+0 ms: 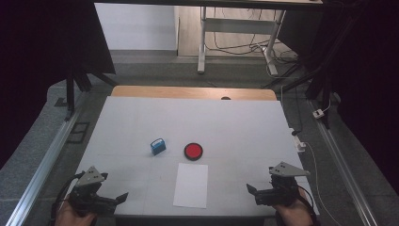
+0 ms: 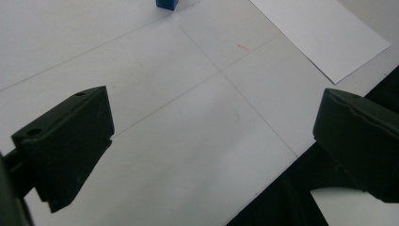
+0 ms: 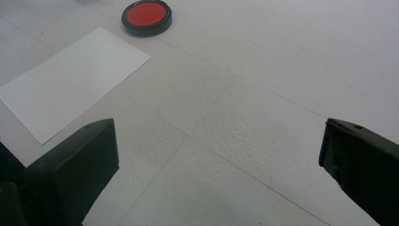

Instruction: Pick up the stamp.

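Currently both idle: left gripper and right gripper jaws spread wide, nothing between them. White paper sheet lies flat between them, long axis running near-to-far. Beyond it: red-topped round tin and blue box (slightly skewed).

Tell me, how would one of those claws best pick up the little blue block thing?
Probably from above, jaws closing across the two long sides of the blue block. It stands alone on the white table, apart from the red pad, so both sides look free. The left gripper is nearer and open.
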### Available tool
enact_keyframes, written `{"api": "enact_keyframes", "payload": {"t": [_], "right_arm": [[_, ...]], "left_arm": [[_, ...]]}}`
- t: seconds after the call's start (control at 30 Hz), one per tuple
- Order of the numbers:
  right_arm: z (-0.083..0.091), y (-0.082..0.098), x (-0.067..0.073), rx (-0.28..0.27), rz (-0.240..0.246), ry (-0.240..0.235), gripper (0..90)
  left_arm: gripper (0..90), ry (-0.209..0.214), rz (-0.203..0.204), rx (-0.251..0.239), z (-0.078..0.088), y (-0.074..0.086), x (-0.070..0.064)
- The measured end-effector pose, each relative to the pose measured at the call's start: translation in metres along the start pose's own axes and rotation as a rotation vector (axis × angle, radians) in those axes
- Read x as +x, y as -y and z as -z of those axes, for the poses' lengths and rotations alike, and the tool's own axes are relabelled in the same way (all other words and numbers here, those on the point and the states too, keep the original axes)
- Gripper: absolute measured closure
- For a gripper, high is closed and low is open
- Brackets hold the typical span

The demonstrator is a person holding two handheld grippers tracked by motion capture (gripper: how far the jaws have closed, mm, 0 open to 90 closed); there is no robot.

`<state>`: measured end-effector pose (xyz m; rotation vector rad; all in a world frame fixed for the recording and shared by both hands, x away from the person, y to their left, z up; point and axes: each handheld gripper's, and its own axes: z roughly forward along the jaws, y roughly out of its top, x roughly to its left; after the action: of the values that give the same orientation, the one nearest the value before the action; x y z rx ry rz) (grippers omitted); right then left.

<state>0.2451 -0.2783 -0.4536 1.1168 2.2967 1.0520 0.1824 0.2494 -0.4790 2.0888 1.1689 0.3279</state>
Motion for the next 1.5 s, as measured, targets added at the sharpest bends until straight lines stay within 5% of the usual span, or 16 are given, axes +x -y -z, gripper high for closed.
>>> {"api": "enact_keyframes", "payload": {"t": [1.03, 1.5], "right_arm": [[-0.0014, -0.0003, 0.0017, 0.012, 0.023, -0.019, 0.0], [-0.0021, -0.0007, 0.0024, 0.023, 0.03, -0.021, 0.0]], "left_arm": [[0.0, 0.019, 0.024, -0.007, 0.0005, -0.0007, 0.0034], [0.0, 0.017, -0.012, -0.005, -0.0023, -0.0093, 0.0041]]}}
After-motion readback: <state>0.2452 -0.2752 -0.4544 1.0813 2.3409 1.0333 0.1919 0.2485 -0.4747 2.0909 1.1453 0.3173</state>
